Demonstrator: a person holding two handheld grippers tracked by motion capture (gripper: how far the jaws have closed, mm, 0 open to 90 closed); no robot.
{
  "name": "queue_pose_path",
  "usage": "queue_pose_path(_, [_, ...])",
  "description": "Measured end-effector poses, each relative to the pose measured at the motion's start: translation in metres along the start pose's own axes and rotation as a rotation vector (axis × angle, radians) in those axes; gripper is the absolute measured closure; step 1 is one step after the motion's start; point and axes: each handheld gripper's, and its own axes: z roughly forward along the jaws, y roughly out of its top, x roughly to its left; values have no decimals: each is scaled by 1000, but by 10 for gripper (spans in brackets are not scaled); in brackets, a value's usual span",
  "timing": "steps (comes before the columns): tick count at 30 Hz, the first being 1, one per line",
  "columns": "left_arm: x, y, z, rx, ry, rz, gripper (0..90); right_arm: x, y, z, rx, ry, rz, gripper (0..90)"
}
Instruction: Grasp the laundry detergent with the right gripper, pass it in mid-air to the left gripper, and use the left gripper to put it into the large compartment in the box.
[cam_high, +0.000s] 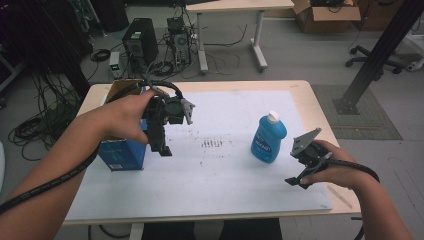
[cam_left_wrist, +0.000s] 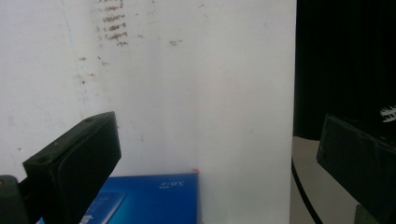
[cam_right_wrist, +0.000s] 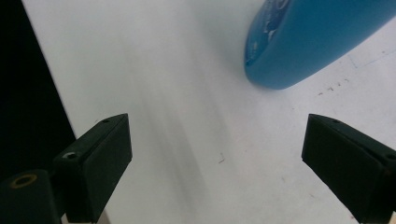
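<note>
A blue bottle (cam_high: 268, 138) with a white cap stands upright on the white mat (cam_high: 220, 170), right of centre. At the table's left side stands a blue box (cam_high: 122, 152). My left gripper (cam_high: 162, 149) hangs above the mat just right of the box, pointing down, open with nothing between its fingers. In the left gripper view my left gripper (cam_left_wrist: 215, 126) looks down on the mat, with the blue box (cam_left_wrist: 154, 198) at the bottom edge. My right gripper (cam_high: 295, 181) is low, right of the bottle and apart from it. In the right gripper view my right gripper (cam_right_wrist: 217, 121) stands open and empty, the blue bottle (cam_right_wrist: 317, 37) ahead at the upper right.
Faint dark marks (cam_high: 212, 143) dot the mat's middle. The wooden table edge (cam_high: 320, 115) runs close to my right hand. Beyond the table are computer towers (cam_high: 141, 42), tangled cables, a second desk (cam_high: 235, 6), a cardboard carton (cam_high: 325, 15) and a black post (cam_high: 380, 50).
</note>
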Motion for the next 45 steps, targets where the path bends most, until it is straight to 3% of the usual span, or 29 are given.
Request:
queue_pose_path(2, [0, 2, 2, 24, -1, -1, 2, -4, -3, 6, -31, -18, 24, 80])
queue_pose_path(7, [-3, 6, 1, 25, -6, 13, 2, -11, -5, 15, -86, -23, 55, 80])
queue_pose_path(17, [-8, 6, 4, 24, -19, 21, 2, -18, -6, 29, -145, -22, 85, 71])
queue_pose_path(31, [-9, -5, 3, 13, -21, -1, 2, -29, -6, 35, -254, -53, 141, 69])
queue_pose_path(45, [-11, -1, 17, 11, -47, 12, 2, -35, -3, 47, -395, -88, 192, 69])
